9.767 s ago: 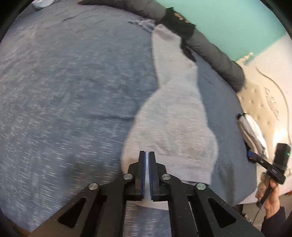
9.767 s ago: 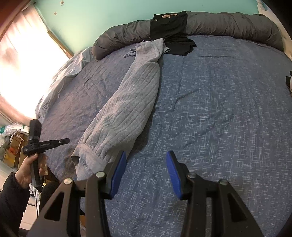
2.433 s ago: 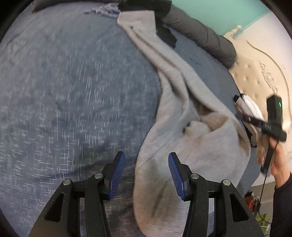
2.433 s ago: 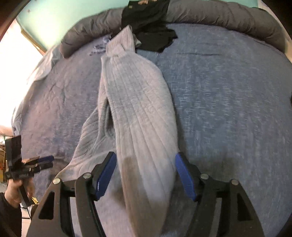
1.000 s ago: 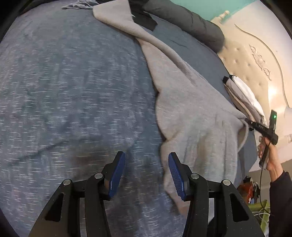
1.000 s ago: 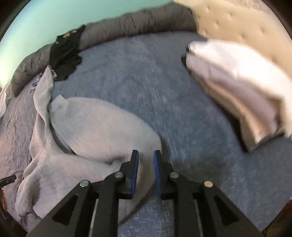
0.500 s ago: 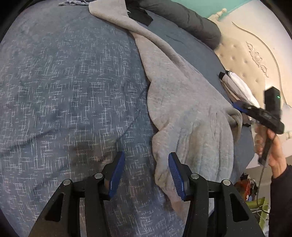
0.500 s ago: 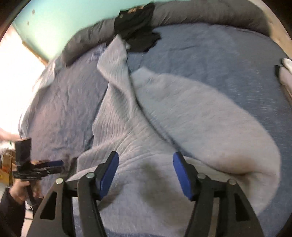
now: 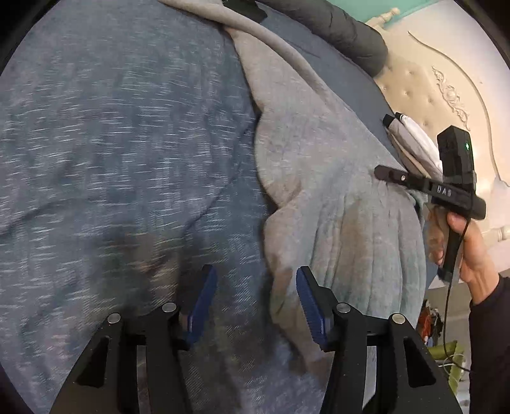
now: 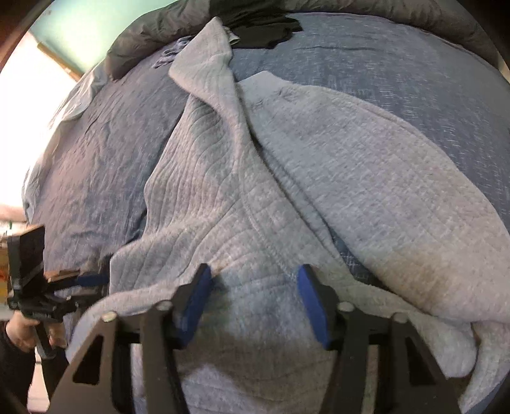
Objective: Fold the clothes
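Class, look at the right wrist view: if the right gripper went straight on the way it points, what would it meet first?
Most likely the grey quilted garment lying on the blue bedspread; the right gripper, jaws open, points directly at its fabric. Depth is unclear.

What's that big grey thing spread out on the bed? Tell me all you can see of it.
The grey garment looks like soft ribbed knit with stitched seams. It lies rumpled and spread across the blue bedspread, one long part reaching toward the black clothes. The right gripper is open over it; the left gripper is open at its edge.
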The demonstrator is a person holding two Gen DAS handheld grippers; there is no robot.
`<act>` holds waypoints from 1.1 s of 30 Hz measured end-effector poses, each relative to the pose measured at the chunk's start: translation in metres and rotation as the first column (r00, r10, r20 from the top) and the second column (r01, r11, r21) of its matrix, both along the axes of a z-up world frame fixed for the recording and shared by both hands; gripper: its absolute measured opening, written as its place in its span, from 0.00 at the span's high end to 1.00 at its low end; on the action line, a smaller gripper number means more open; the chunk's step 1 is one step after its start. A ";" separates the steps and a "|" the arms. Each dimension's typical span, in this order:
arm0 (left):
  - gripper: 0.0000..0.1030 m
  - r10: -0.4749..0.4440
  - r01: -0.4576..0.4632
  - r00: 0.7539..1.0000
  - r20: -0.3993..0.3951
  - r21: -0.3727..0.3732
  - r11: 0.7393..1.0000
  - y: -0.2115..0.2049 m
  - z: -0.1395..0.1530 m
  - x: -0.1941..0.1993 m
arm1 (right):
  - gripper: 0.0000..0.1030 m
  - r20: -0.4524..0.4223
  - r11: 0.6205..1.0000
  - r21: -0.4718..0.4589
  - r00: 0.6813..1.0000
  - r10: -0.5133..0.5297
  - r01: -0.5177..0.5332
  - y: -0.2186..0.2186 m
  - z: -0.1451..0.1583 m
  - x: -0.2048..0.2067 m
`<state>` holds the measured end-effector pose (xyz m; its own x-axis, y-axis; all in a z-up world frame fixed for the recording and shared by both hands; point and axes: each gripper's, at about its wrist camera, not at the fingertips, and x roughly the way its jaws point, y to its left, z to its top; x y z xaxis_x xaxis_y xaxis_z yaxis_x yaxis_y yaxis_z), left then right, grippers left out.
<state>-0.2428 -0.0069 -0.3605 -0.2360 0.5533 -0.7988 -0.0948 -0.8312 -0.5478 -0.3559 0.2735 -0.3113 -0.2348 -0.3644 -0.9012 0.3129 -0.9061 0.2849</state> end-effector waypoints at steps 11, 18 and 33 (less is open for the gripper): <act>0.95 -0.064 0.062 0.997 -0.037 -0.039 0.997 0.036 -0.002 -0.015 | 0.88 -0.075 0.995 -0.099 0.997 -0.007 0.000 0.014 0.018 0.017; 0.96 -0.059 0.045 0.978 -0.199 -0.078 0.996 0.018 0.085 -0.020 | 0.91 -0.185 0.978 -0.208 0.982 -0.036 -0.004 0.013 0.076 0.025; 0.93 -0.011 -0.100 0.938 -0.347 -0.298 0.949 -0.047 0.190 -0.045 | 0.91 -0.184 0.974 -0.194 0.980 0.080 -0.116 -0.080 0.071 0.033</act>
